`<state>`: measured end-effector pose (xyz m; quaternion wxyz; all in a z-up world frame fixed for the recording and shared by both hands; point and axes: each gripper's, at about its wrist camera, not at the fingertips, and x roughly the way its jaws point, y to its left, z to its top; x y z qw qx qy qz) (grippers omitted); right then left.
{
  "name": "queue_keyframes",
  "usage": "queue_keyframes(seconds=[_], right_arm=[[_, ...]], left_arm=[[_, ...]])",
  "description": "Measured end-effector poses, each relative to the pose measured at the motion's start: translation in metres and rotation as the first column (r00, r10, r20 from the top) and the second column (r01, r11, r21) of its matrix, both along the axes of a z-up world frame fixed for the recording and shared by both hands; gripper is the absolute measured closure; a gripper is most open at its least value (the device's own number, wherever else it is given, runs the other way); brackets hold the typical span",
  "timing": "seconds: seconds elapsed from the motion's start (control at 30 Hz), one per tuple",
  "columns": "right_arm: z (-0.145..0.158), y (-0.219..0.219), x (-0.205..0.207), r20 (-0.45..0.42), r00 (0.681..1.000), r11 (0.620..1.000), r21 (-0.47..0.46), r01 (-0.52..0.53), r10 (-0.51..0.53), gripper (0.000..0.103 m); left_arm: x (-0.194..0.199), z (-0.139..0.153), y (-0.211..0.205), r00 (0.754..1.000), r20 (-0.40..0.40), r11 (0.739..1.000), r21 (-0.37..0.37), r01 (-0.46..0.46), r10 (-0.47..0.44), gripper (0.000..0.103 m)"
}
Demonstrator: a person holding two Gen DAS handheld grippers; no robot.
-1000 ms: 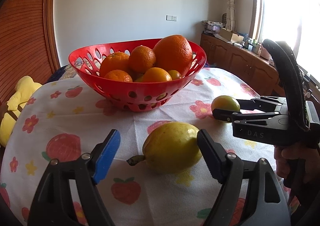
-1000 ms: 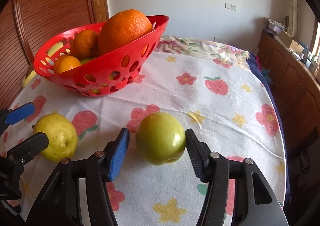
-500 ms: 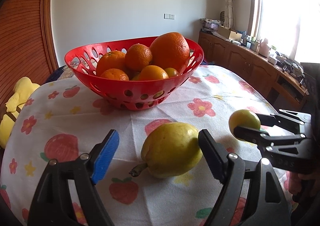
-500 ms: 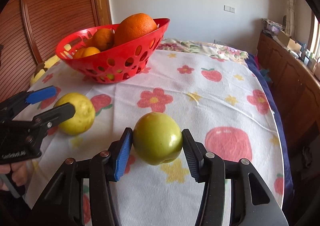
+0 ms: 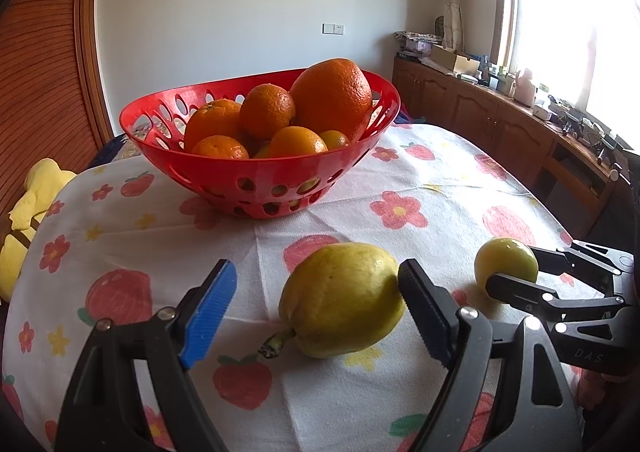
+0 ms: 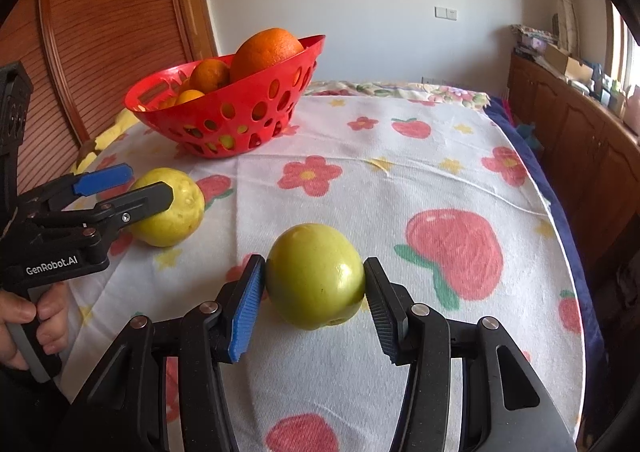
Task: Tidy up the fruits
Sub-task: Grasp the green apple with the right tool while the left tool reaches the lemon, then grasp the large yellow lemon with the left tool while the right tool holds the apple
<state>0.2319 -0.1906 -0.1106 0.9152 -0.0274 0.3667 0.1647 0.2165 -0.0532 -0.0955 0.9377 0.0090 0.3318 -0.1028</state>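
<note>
A red perforated basket (image 5: 256, 176) holding several oranges (image 5: 332, 92) stands at the back of the table; it also shows in the right wrist view (image 6: 236, 112). A yellow pear (image 5: 340, 298) lies on the cloth between the fingers of my open left gripper (image 5: 316, 304), touching the right finger, with a gap to the blue pad. In the right wrist view the pear (image 6: 172, 212) sits at the left. My right gripper (image 6: 314, 292) is shut on a green apple (image 6: 316, 276), seen also in the left wrist view (image 5: 506, 264).
The round table wears a white cloth (image 6: 400, 180) printed with flowers and strawberries. Wooden cabinets (image 5: 500, 124) with clutter run under a window at the right. A yellow cushion (image 5: 28, 204) sits beyond the table's left edge. A wooden door (image 6: 100, 24) is behind the basket.
My right gripper has closed on the green apple and pulled back toward the table's near side. My left gripper stays open around the pear, drawn slightly back.
</note>
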Motion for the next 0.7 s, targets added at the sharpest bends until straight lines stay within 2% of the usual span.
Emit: queue_keyframes(seconds=[0.2,0.43,0.5,0.6,0.7], right_arm=[[-0.001,0.000,0.000,0.002,1.000,1.000,0.011,0.004,-0.004,0.052],[-0.001,0.000,-0.002,0.013,1.000,1.000,0.007,0.007,-0.007,0.052],[-0.001,-0.001,-0.002,0.012,1.000,1.000,0.010,0.006,-0.006,0.052],[-0.001,-0.003,-0.002,0.010,1.000,1.000,0.019,0.005,-0.005,0.052],[-0.001,-0.003,-0.002,0.011,1.000,1.000,0.021,0.003,-0.003,0.052]], left_arm=[[0.001,-0.003,-0.007,1.000,-0.015,1.000,0.018,0.018,-0.018,0.019],[0.007,-0.010,-0.021,0.996,-0.072,0.998,0.049,0.050,-0.046,0.020],[0.009,-0.012,-0.022,0.995,-0.088,0.998,0.047,0.050,-0.046,0.022],[0.010,-0.013,-0.021,0.994,-0.098,0.998,0.040,0.043,-0.039,0.035],[0.009,-0.012,-0.020,0.994,-0.100,0.999,0.033,0.043,-0.040,0.035]])
